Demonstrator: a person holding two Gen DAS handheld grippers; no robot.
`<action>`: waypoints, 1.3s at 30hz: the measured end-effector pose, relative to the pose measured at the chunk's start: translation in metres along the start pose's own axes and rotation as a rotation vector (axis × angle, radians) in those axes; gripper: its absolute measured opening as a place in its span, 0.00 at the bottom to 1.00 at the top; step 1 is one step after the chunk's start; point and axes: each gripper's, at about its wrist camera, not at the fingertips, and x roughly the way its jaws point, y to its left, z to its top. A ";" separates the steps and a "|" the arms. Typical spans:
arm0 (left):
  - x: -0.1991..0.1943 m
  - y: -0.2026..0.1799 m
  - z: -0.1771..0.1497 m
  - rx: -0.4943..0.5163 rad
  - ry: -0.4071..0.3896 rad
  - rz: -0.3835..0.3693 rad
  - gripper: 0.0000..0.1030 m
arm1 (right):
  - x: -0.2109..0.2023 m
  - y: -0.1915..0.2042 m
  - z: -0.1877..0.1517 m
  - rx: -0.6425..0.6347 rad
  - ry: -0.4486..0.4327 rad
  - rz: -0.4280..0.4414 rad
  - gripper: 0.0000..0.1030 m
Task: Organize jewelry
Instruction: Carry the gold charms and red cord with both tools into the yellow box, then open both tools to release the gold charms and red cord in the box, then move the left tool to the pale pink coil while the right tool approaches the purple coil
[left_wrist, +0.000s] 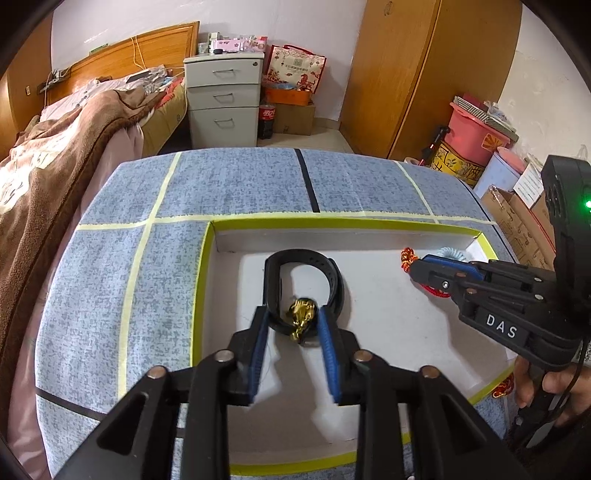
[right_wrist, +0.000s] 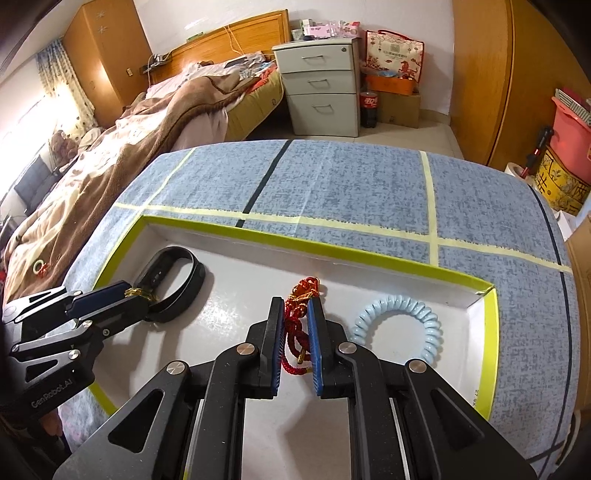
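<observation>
Lower centre, the left gripper (left_wrist: 292, 317) has jaws apart around a gold chain (left_wrist: 302, 317); the right gripper (right_wrist: 295, 330) is clamped on a red cord (right_wrist: 293, 332) in the white tray (right_wrist: 258, 236).

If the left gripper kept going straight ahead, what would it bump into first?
Probably the gold chain lying between the left gripper's parted fingers, with the black band just behind it; depth is hard to judge.
</observation>
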 end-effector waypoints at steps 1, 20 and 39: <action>0.000 0.000 0.000 0.000 0.001 0.002 0.35 | 0.001 0.000 0.000 0.001 0.003 -0.005 0.13; -0.027 -0.007 -0.006 -0.010 -0.043 -0.043 0.48 | -0.027 0.004 -0.007 0.020 -0.058 0.005 0.46; -0.083 0.001 -0.072 -0.058 -0.073 -0.094 0.48 | -0.103 0.014 -0.091 0.037 -0.096 -0.003 0.46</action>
